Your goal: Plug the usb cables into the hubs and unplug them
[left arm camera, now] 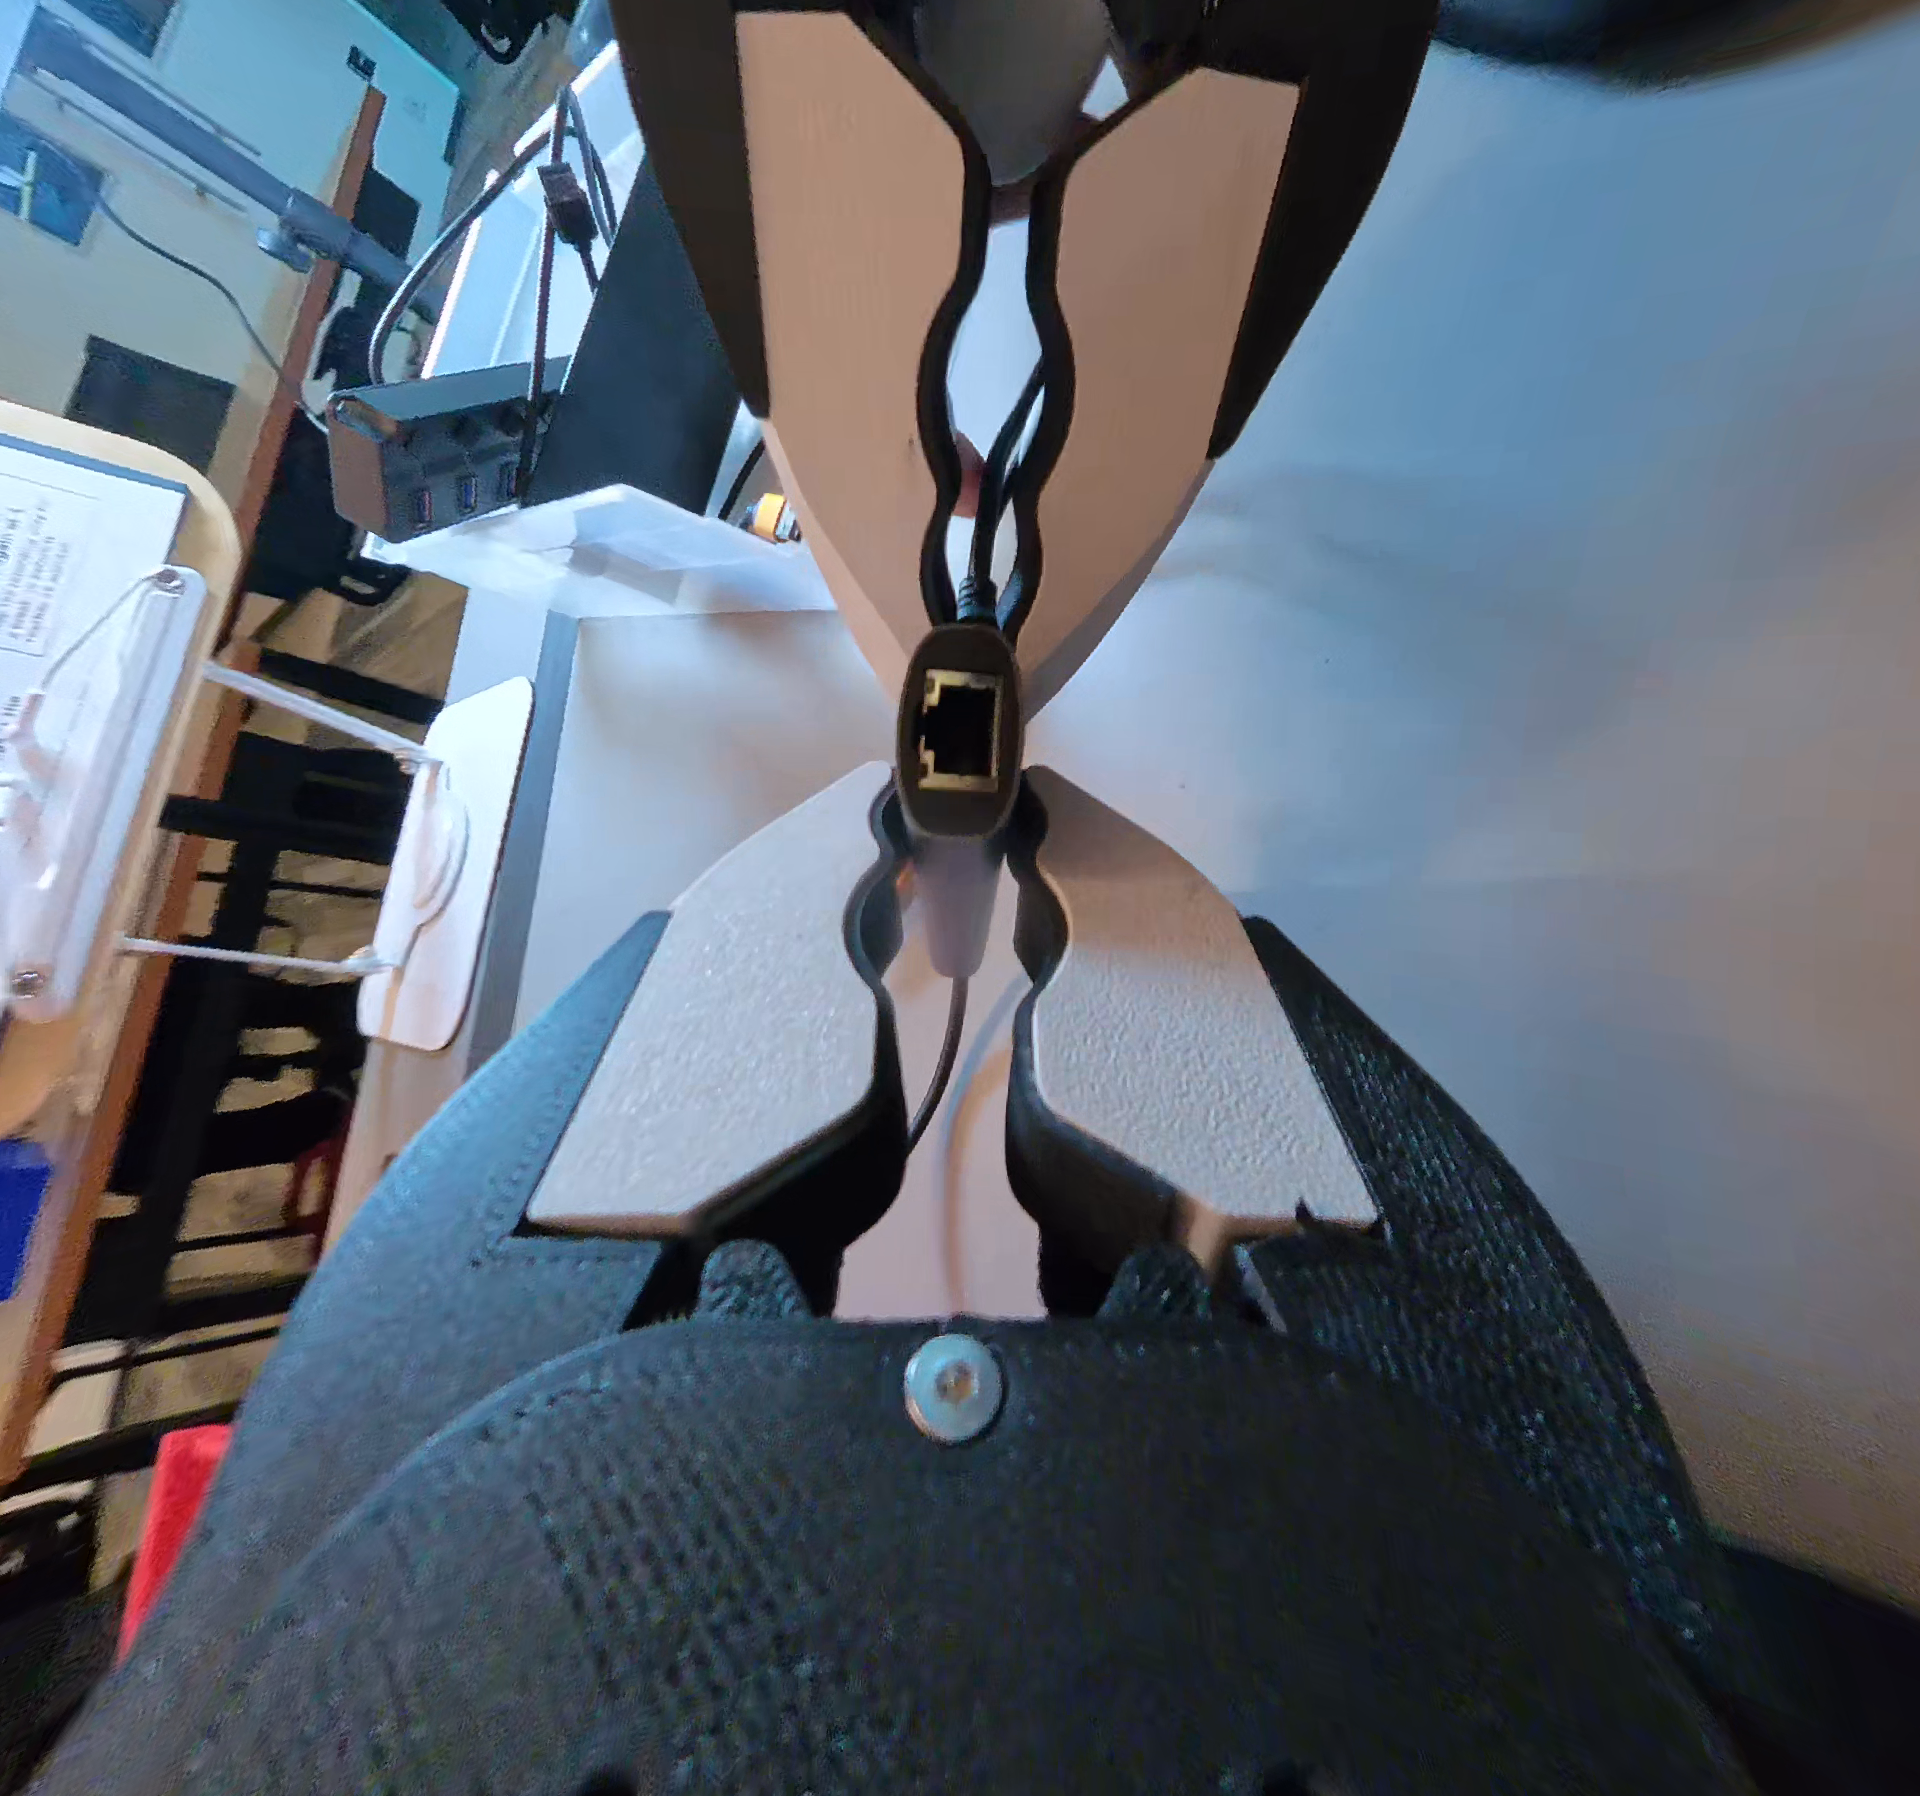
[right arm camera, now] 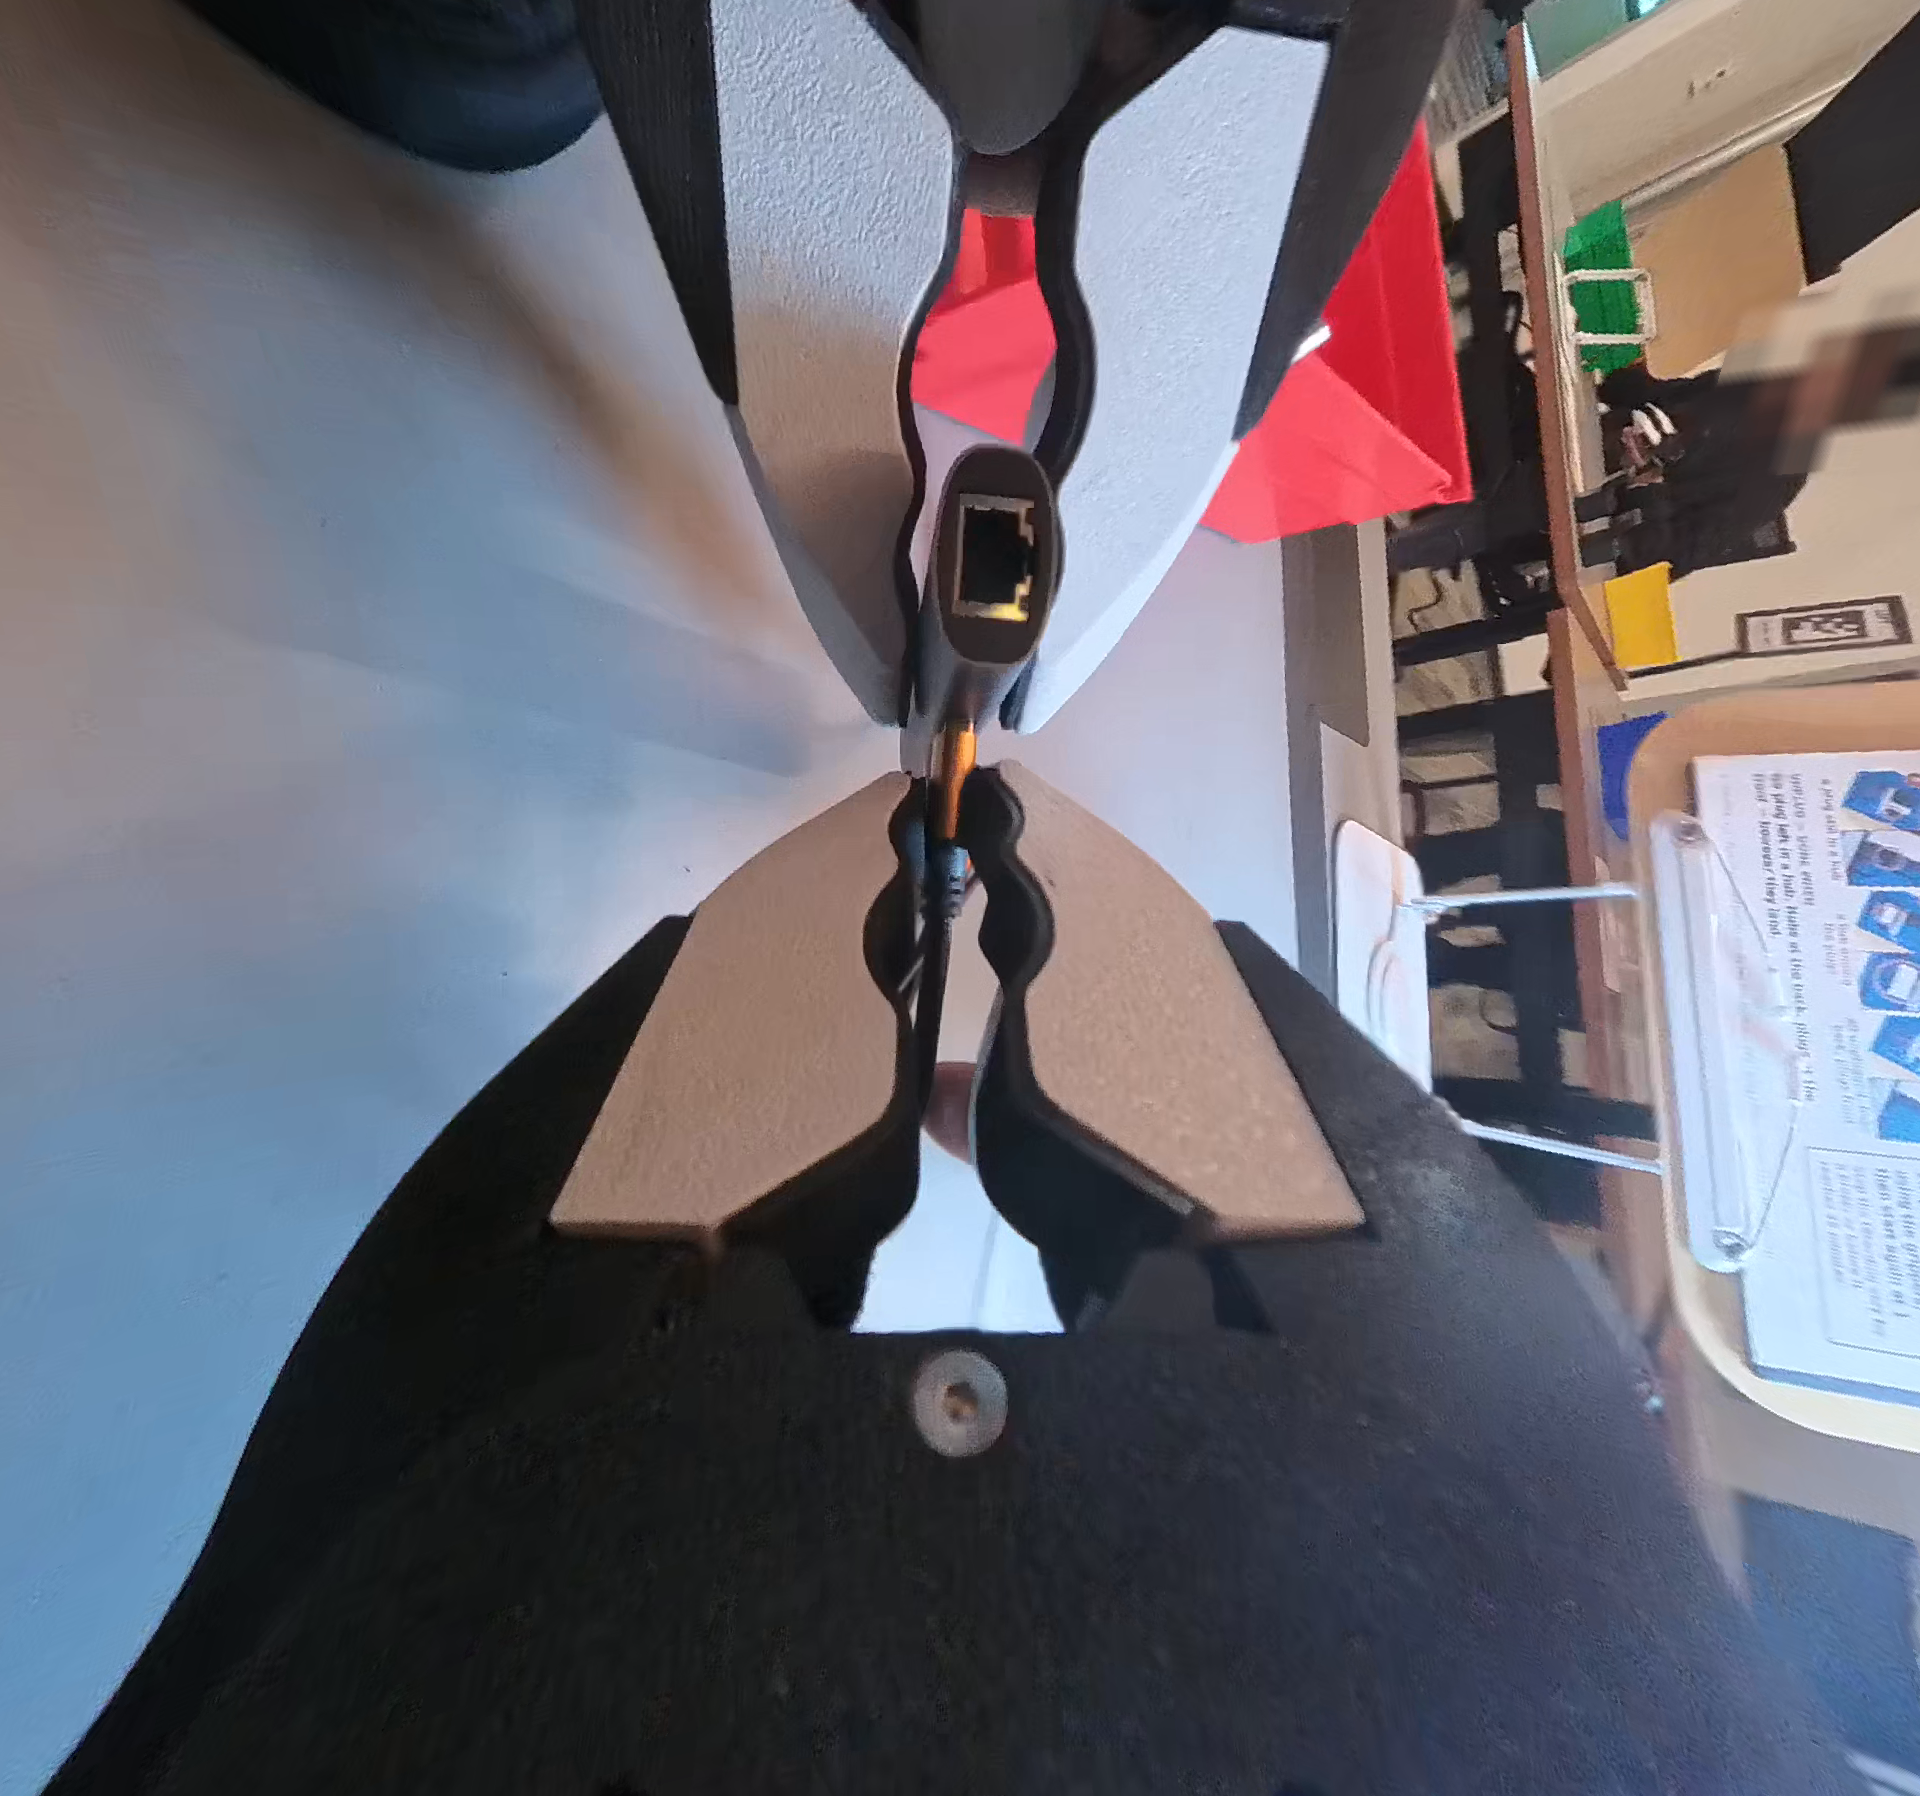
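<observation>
The left gripper (left arm camera: 954,811) is squeezed tight on a small grey hub (left arm camera: 956,738), held up over the white table (left arm camera: 1455,603). Facing it, the right gripper (right arm camera: 951,780) is pinched on a cable plug with an orange tip (right arm camera: 954,759), right at the near side of the hub. Whether the plug is going in or coming out, I cannot tell. It looks nearly in. Next, the plug must stay straight and the hub steady.
</observation>
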Motion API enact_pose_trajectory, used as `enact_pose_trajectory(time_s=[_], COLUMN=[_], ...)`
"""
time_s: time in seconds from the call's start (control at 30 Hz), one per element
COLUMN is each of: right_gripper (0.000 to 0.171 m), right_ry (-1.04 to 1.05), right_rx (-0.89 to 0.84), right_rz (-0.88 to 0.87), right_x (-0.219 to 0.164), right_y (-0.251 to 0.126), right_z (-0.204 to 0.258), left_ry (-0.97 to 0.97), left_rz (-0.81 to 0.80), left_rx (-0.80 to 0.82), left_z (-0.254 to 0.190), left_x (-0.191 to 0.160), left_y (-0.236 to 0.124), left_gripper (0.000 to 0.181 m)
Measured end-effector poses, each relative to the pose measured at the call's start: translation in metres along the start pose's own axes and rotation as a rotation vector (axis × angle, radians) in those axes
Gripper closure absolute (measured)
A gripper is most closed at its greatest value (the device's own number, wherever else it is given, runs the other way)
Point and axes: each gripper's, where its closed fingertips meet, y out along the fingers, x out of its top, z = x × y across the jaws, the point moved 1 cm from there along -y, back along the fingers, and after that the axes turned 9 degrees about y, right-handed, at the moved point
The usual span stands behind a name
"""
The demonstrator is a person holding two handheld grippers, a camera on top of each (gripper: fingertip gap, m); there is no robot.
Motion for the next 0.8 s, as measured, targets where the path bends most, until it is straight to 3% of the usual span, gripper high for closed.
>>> enact_pose_trajectory(time_s=[0.3,0.4,0.5,0.63,0.8], right_gripper=[0.163,0.163,0.164,0.163,0.163], right_ry=[0.108,0.112,0.279,0.257,0.279], right_rx=[0.172,0.137,0.100,-0.026,-0.114], right_rz=[-0.028,0.141,-0.075,-0.145,-0.189], right_x=[0.000,-0.044,-0.026,0.000,0.013], right_y=[-0.008,-0.018,-0.058,-0.115,-0.161], right_z=[0.008,-0.004,-0.028,-0.089,-0.162], left_ry=[-0.035,-0.093,-0.213,-0.318,-0.532], left_rz=[0.039,0.158,0.017,-0.100,-0.262], left_rx=[-0.099,-0.010,0.015,0.055,0.039], left_z=[-0.008,0.014,0.025,0.043,0.047], left_x=[0.007,-0.029,-0.026,-0.008,-0.012], left_y=[-0.004,-0.024,-0.047,-0.044,-0.049], left_gripper=[0.163,0.163,0.163,0.163,0.164])
